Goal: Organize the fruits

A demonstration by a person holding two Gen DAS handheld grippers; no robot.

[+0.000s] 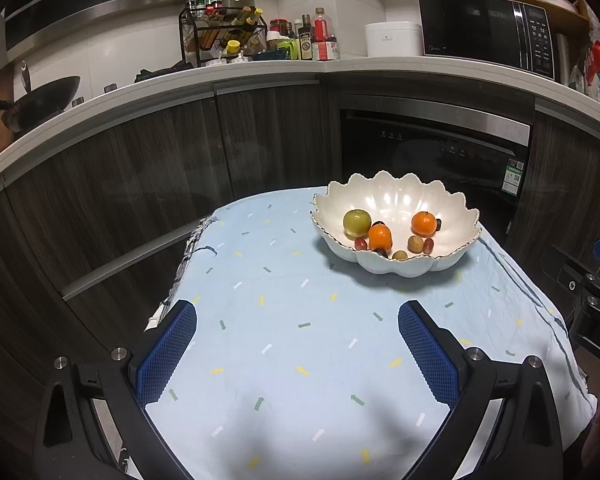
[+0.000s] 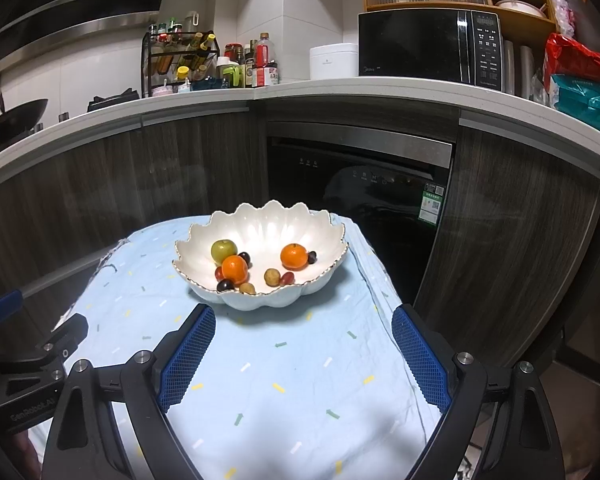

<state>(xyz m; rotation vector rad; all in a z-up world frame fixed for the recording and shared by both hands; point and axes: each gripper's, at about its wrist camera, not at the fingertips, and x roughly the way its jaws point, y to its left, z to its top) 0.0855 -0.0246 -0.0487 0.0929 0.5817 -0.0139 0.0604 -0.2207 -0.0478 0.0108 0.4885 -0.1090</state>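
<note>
A white scalloped bowl (image 1: 456, 204) (image 2: 324, 224) stands at the far right of the table. In it lie a green apple (image 1: 357, 223) (image 2: 224, 251), two oranges (image 1: 380, 237) (image 1: 423, 223) (image 2: 235, 269) (image 2: 294, 256), and several small fruits, dark, red and tan (image 1: 415, 244) (image 2: 272, 277). My left gripper (image 1: 298, 312) is open and empty above the cloth, short of the bowl. My right gripper (image 2: 304, 318) is open and empty, just in front of the bowl. Each gripper's body shows at the edge of the other's view.
The table carries a light blue cloth with small arrow marks (image 1: 284, 360) (image 2: 284, 380). Behind it are dark wood cabinets (image 1: 140, 184), a built-in oven (image 1: 432, 156) (image 2: 360, 184), and a white counter with bottles (image 1: 312, 40), a microwave (image 1: 488, 32) and a wok (image 1: 48, 92).
</note>
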